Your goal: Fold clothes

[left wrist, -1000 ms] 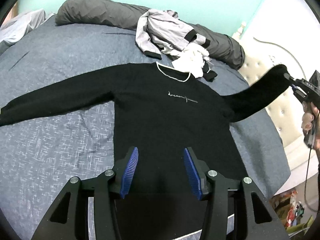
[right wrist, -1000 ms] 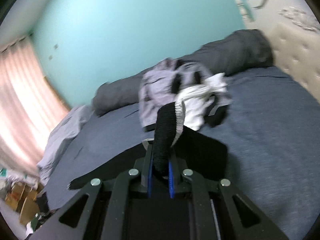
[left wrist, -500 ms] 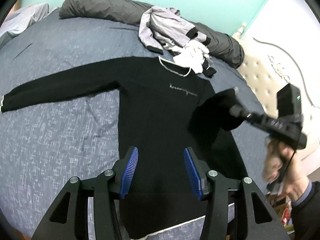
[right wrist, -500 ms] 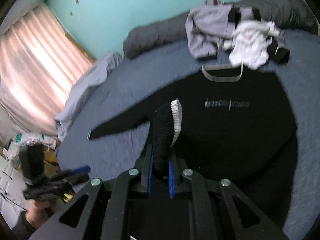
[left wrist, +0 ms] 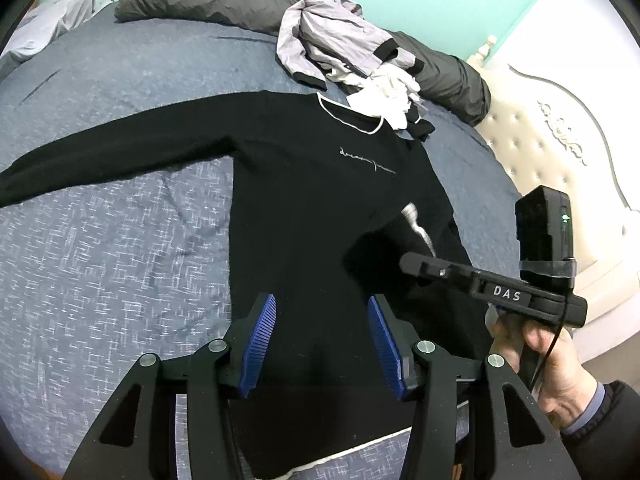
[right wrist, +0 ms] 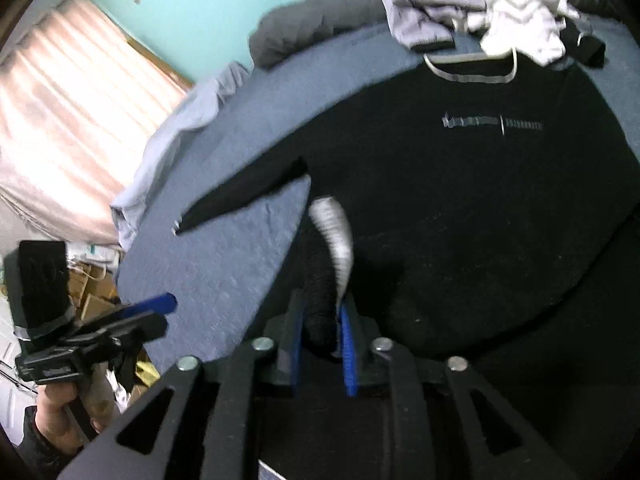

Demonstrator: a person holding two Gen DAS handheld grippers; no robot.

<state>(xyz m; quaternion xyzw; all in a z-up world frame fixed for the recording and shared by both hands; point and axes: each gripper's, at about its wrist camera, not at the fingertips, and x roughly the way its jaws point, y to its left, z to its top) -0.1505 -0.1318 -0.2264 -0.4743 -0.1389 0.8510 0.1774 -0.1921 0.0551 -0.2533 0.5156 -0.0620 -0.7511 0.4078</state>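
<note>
A black sweater (left wrist: 312,200) with a white-trimmed neck lies face up on the blue bed (left wrist: 100,260). Its left sleeve (left wrist: 100,152) stretches out flat. The right sleeve is folded in over the body, and its white-edged cuff (right wrist: 332,232) stands between the blue pads of my right gripper (right wrist: 322,300). Those jaws are opening and the pads look slack around the sleeve. Seen from the left wrist, the right gripper (left wrist: 412,260) sits low over the sweater's right side. My left gripper (left wrist: 322,304) hangs open above the sweater's lower body with nothing between its fingers.
A heap of grey, white and black clothes (left wrist: 340,52) lies just beyond the sweater's neck. A dark grey rolled duvet (left wrist: 200,4) runs along the far edge of the bed. A cream padded headboard (left wrist: 540,152) stands at the right. Boxes (right wrist: 92,288) clutter the floor under the curtain (right wrist: 60,120).
The right gripper has swung the right sleeve from out at the side, in and down over the sweater's body. Its pads have spread a little around the sleeve. The left gripper has barely moved.
</note>
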